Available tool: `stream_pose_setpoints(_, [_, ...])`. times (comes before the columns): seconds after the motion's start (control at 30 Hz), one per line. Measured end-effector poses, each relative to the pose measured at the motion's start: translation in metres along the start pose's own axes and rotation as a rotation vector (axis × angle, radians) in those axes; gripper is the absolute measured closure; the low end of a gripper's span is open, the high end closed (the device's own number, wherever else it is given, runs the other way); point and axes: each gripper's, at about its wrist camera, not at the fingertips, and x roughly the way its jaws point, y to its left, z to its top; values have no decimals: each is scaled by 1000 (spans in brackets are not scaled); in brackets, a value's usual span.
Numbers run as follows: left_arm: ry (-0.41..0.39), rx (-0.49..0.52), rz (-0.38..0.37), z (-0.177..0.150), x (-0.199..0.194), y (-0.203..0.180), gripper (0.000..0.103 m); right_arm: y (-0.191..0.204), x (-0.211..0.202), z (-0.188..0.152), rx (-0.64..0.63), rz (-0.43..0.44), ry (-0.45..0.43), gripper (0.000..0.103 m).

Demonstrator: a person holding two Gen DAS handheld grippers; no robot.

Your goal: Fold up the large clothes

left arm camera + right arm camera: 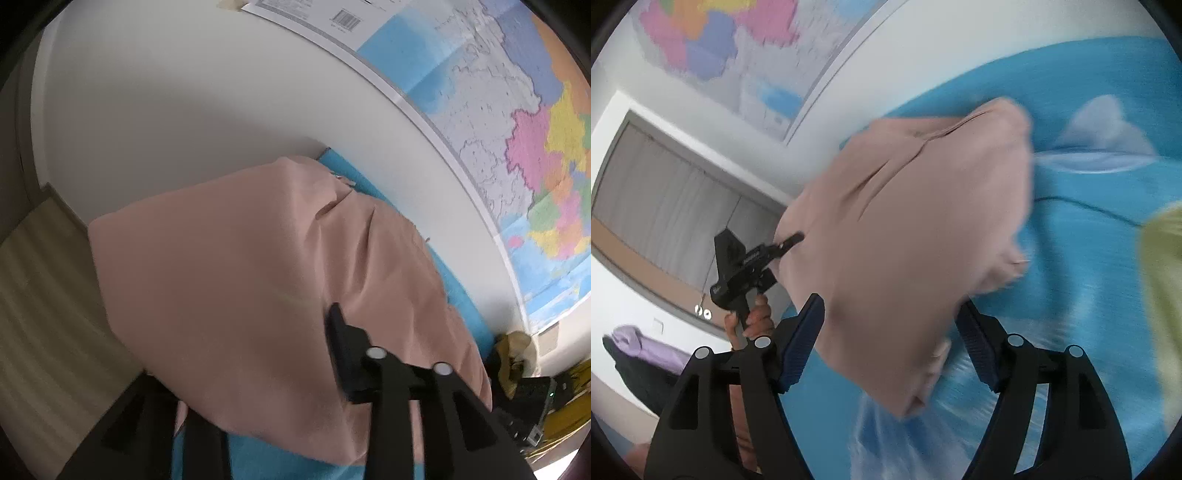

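A large pink garment [236, 280] lies folded over on a blue bed cover [461, 295]. In the left wrist view the pink cloth drapes over my left gripper [255, 373]; only its right finger [343, 354] shows clearly, the left finger is under the cloth. In the right wrist view my right gripper [890, 343] is wide open, with the pink garment [908, 229] hanging between its fingers, apart from both pads. The left gripper [786, 242] also shows there, hand-held, its tip at the garment's left edge.
A wall map [517, 122] hangs on the white wall behind the bed. Yellow-green cloth [1163, 295] lies at the right on the bed cover [1089, 258]. A curtained window [665, 206] and purple cloth [639, 343] are at the left. Dark gear [532, 398] sits by the wall.
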Motion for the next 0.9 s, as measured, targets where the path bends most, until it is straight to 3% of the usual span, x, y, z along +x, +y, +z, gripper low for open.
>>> stream_pose_setpoints(0.03, [-6,-1,1,-1,-2,0,63,-5,-5,1,14,-7,-13,40])
stream_pose_setpoints(0.07, [-9,10,9,-3,-4,-2,61,-2,-3,11,18,-1,-12,64])
stream_pose_setpoints(0.1, [-11,17,18,-4,-4,-4,61,-6,4,18,15,-6,7,73])
stream_pose_setpoints(0.17, [-14,29,35,-5,-4,-5,65,-7,17,24,13,-32,39,80])
stream_pose_setpoints(0.23, [-7,-3,28,-3,-1,-1,78,-5,37,30,18,-32,43,82])
stream_pose_setpoints(0.27, [-1,-32,3,-1,1,1,82,-4,44,34,17,-33,45,81])
stream_pose_setpoints(0.33, [-3,-70,-22,2,1,6,82,-9,40,38,37,-39,45,66])
stream_pose_setpoints(0.4, [12,-79,-16,3,5,7,65,-13,31,40,88,-1,16,25])
stream_pose_setpoints(0.43, [30,-84,-44,4,9,8,50,-18,25,42,116,12,-10,23])
stream_pose_setpoints(0.47, [38,-77,-56,4,12,7,44,-24,22,45,141,37,-15,22])
stream_pose_setpoints(0.57, [40,-38,-26,8,23,-3,38,-25,28,49,162,44,-4,21])
stream_pose_setpoints(0.6, [25,-31,-5,10,26,-7,39,-23,33,52,151,29,2,21])
stream_pose_setpoints(0.63, [15,-25,7,11,28,-8,53,-21,40,54,141,22,9,22])
stream_pose_setpoints(0.67, [7,-20,28,12,30,-9,69,-20,44,57,135,15,10,40])
stream_pose_setpoints(0.7, [0,-38,31,14,30,-7,75,-18,48,59,130,1,14,75])
stream_pose_setpoints(0.73, [-11,-56,11,16,27,-4,86,-15,53,63,119,12,24,85])
stream_pose_setpoints(0.77, [-21,-64,4,17,23,-3,91,-9,57,66,111,26,21,88])
stream_pose_setpoints(0.9, [-144,-53,-14,25,-12,3,95,30,58,83,-35,15,-23,90])
